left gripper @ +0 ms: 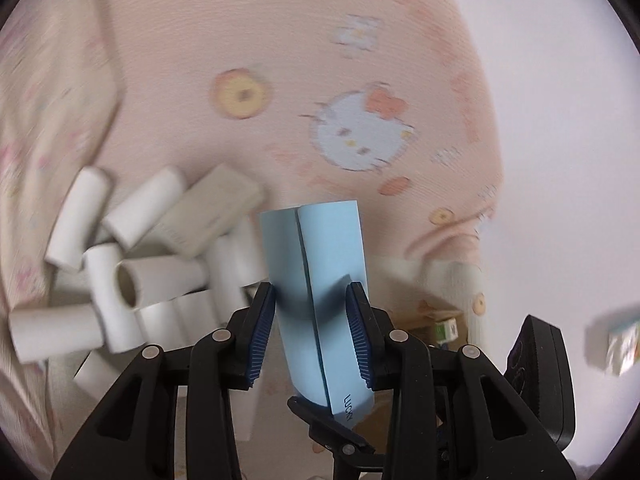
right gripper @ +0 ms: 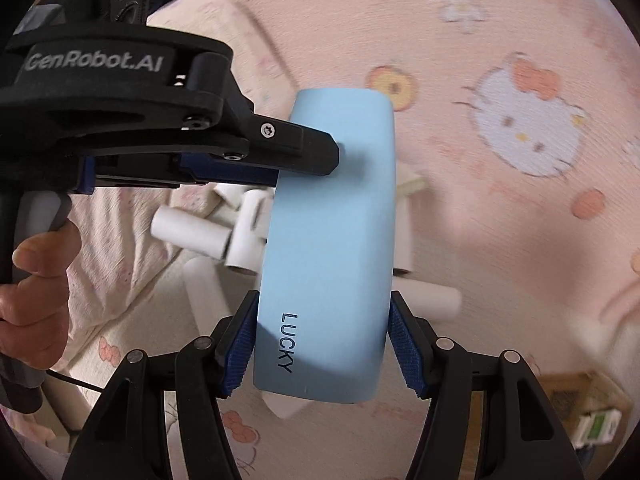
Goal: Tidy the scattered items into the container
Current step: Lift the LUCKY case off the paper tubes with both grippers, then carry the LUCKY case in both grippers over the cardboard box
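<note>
A light blue case [left gripper: 320,280] marked LUCKY is held by both grippers above the pink cartoon-print cloth. My left gripper [left gripper: 312,312] is shut on its narrow sides. My right gripper [right gripper: 322,344] is shut on its LUCKY end [right gripper: 324,240]. The left gripper [right gripper: 280,160] also shows in the right wrist view, clamped on the case's far end. Several white tubes [left gripper: 96,280] and a beige box [left gripper: 208,212] lie piled to the left below the case; the tubes [right gripper: 224,232] also show in the right wrist view behind the case.
The pink cloth [left gripper: 280,60] covers most of the surface. A white surface [left gripper: 560,120] lies to the right. A small wooden box [right gripper: 584,404] with a white-green item sits at lower right. A person's hand [right gripper: 36,280] holds the left gripper's handle.
</note>
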{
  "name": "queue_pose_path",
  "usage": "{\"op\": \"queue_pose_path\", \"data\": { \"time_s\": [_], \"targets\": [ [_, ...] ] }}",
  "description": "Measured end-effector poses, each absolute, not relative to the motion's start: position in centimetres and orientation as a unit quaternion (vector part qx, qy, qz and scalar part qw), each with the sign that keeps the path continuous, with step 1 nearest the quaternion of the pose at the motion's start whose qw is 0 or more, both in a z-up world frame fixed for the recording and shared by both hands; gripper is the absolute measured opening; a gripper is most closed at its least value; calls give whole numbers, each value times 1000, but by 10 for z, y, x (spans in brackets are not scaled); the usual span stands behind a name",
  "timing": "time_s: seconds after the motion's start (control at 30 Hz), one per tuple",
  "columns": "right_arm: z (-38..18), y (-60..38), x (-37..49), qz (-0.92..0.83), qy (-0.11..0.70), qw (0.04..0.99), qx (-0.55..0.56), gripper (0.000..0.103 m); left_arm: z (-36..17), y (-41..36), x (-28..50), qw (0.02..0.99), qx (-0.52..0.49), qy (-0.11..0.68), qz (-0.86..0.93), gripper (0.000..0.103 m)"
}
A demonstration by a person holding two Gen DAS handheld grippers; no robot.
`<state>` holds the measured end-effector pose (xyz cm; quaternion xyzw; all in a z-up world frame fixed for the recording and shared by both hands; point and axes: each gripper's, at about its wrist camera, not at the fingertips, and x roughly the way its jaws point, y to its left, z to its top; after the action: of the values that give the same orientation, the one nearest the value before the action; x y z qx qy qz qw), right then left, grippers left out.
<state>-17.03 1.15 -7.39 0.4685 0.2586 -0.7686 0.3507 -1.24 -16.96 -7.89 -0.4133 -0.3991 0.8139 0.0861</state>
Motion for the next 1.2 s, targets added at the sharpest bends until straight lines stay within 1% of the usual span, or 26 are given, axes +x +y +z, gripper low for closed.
{"op": "queue_pose_path", "data": {
  "time_s": [0.1, 0.2, 0.33, 0.53, 0.63, 0.77, 0.93, 1.1, 1.2],
  "targets": [
    [-60, 30, -174, -788, 250, 329, 456, 60, -60, -151, -24, 110, -407, -376, 826, 39],
    [-47, 51, -180, -808, 213, 310, 453, 60, -43, -133, -34, 130, -402, -360, 832, 39],
    [-34, 71, -181, -824, 214, 286, 440, 60, -24, -103, -45, 155, -402, -319, 845, 39],
    [-16, 116, -185, -835, 200, 255, 445, 60, -6, -55, -55, 193, -411, -279, 847, 39],
    [-8, 136, -183, -842, 206, 236, 439, 60, 0, -29, -63, 210, -417, -258, 846, 40],
    [-5, 165, -185, -851, 191, 208, 443, 60, 6, 4, -75, 237, -425, -241, 840, 40],
    [-1, 209, -198, -852, 143, 185, 469, 60, 9, 46, -93, 272, -442, -219, 826, 40],
    [-6, 238, -206, -853, 128, 155, 482, 60, 2, 81, -111, 292, -466, -201, 811, 40],
    [-10, 257, -211, -847, 105, 150, 499, 60, -4, 99, -121, 298, -492, -187, 796, 40]
  ]
}}
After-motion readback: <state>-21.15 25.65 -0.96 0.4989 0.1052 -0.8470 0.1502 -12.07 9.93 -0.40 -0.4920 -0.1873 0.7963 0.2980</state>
